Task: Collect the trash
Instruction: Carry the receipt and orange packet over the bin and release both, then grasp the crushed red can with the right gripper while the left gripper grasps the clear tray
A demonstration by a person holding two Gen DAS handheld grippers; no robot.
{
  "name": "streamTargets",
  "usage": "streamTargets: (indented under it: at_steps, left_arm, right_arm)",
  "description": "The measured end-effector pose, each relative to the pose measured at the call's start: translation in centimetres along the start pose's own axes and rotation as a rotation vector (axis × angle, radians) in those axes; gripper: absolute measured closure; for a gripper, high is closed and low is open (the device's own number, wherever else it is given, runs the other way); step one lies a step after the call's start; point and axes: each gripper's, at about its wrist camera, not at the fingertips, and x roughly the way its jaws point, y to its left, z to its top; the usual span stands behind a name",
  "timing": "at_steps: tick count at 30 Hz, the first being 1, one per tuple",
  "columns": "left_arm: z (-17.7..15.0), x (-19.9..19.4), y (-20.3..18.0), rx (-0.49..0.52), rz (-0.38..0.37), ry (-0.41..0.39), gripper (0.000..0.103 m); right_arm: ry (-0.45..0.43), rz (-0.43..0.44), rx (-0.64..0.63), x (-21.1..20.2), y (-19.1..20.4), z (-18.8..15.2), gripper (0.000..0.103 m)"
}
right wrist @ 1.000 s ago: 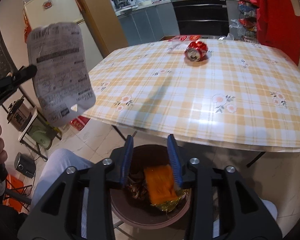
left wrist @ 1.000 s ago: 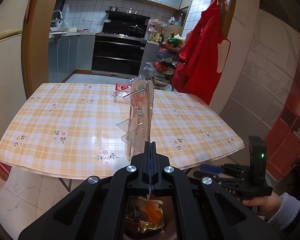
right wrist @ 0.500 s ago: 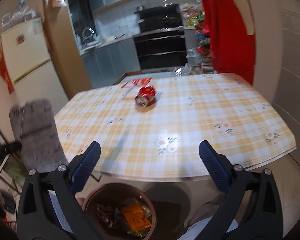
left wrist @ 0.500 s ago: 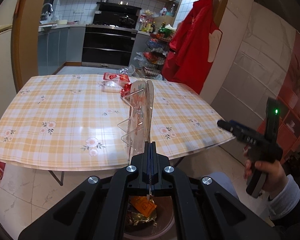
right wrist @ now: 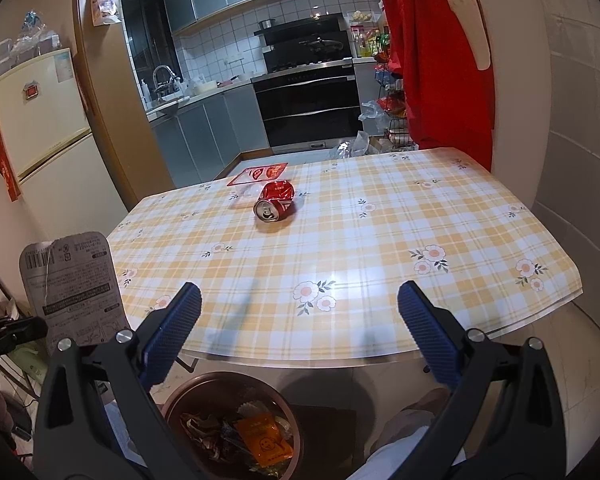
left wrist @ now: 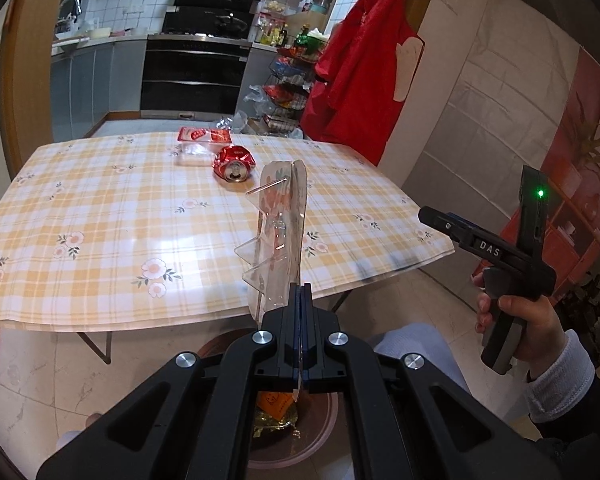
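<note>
My left gripper [left wrist: 301, 294] is shut on the lower edge of a clear plastic blister pack [left wrist: 280, 232], which stands upright and edge-on in front of the table. In the right wrist view the pack's grey printed back [right wrist: 72, 280] shows at the far left. My right gripper [right wrist: 300, 292] is open wide with nothing between its blue pads, above the brown trash bin [right wrist: 180, 396]. The bin holds wrappers and an orange packet [right wrist: 264, 436]. A crushed red can [right wrist: 275, 202] lies on the checked table [right wrist: 380, 240], with a red-labelled clear tray [right wrist: 258, 174] behind it.
A person's hand [left wrist: 516, 320] holds the right gripper [left wrist: 428, 214] off the table's right corner. The bin [left wrist: 334, 420] stands on the tiled floor below the table's near edge, beside the person's knees. A red garment [left wrist: 364, 80] hangs right; a fridge [right wrist: 40, 120] stands left.
My right gripper has opened wide and risen from just over the bin to face across the table. My left gripper, still holding the pack, has shifted a little, and the can has come into its view.
</note>
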Motion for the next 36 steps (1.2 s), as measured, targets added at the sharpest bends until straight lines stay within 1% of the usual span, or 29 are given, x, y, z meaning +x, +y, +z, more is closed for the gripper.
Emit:
streamTargets:
  at_steps: [2, 4, 5, 6, 8, 10, 12, 13, 15, 18, 21, 27, 31, 34, 36]
  left_arm:
    - [-0.1, 0.1, -0.1, 0.008, 0.008, 0.001, 0.1]
    - [-0.1, 0.1, -0.1, 0.012, 0.009, 0.0, 0.093]
    - [0.0, 0.1, 0.0, 0.01, 0.018, -0.004, 0.081]
    - [0.0, 0.0, 0.1, 0.009, 0.034, -0.014, 0.066]
    - [0.2, -0.4, 0.2, 0.011, 0.068, -0.036, 0.055]
    - [0.4, -0.6, 0.6, 0.012, 0.101, -0.05, 0.048]
    - [0.7, -0.8, 1.2, 0.004, 0.133, -0.065, 0.038]
    - [0.9, -0.8, 1.6, 0.001, 0.151, -0.072, 0.036]
    - [1.3, -0.9, 2.4, -0.009, 0.194, -0.087, 0.026]
    - [2.1, -0.9, 3.8, -0.036, 0.251, -0.109, 0.019]
    - [3.1, -0.7, 5.1, -0.056, 0.295, -0.125, 0.015]
    - [5.3, 0.6, 7.6, -0.077, 0.351, -0.137, 0.012]
    - [6.9, 1.8, 9.3, -0.083, 0.379, -0.148, 0.012]
    - [8.3, 3.2, 11.0, -0.1, 0.393, -0.149, 0.012]
    - [9.2, 4.3, 12.3, -0.11, 0.401, -0.147, 0.012]
  right_arm:
    - [0.004, -0.002, 0.003, 0.0, -0.1, 0.0, 0.006]
    - [0.007, -0.003, 0.004, 0.1, -0.1, -0.1, 0.006]
    - [0.009, -0.004, 0.004, 0.2, -0.2, -0.1, 0.006]
    - [0.011, -0.004, 0.004, 0.2, -0.2, -0.1, 0.006]
    - [0.012, -0.006, 0.003, 0.3, -0.2, -0.2, 0.006]
    - [0.015, -0.009, 0.003, 0.4, -0.3, -0.2, 0.006]
    - [0.018, -0.012, 0.006, 0.7, -0.5, -0.2, 0.006]
    - [0.02, -0.014, 0.008, 0.8, -0.6, -0.3, 0.006]
    - [0.025, -0.017, 0.008, 1.1, -0.8, -0.3, 0.006]
    - [0.036, -0.023, 0.009, 1.7, -1.1, -0.4, 0.006]
    - [0.046, -0.028, 0.011, 2.3, -1.5, -0.4, 0.006]
    - [0.071, -0.044, -0.017, 4.5, -1.7, 0.1, 0.006]
    - [0.088, -0.047, -0.06, 6.9, -1.4, 1.1, 0.006]
    - [0.099, -0.037, -0.093, 9.6, -1.1, 2.3, 0.006]
    - [0.105, -0.019, -0.122, 12.2, -0.7, 3.5, 0.006]
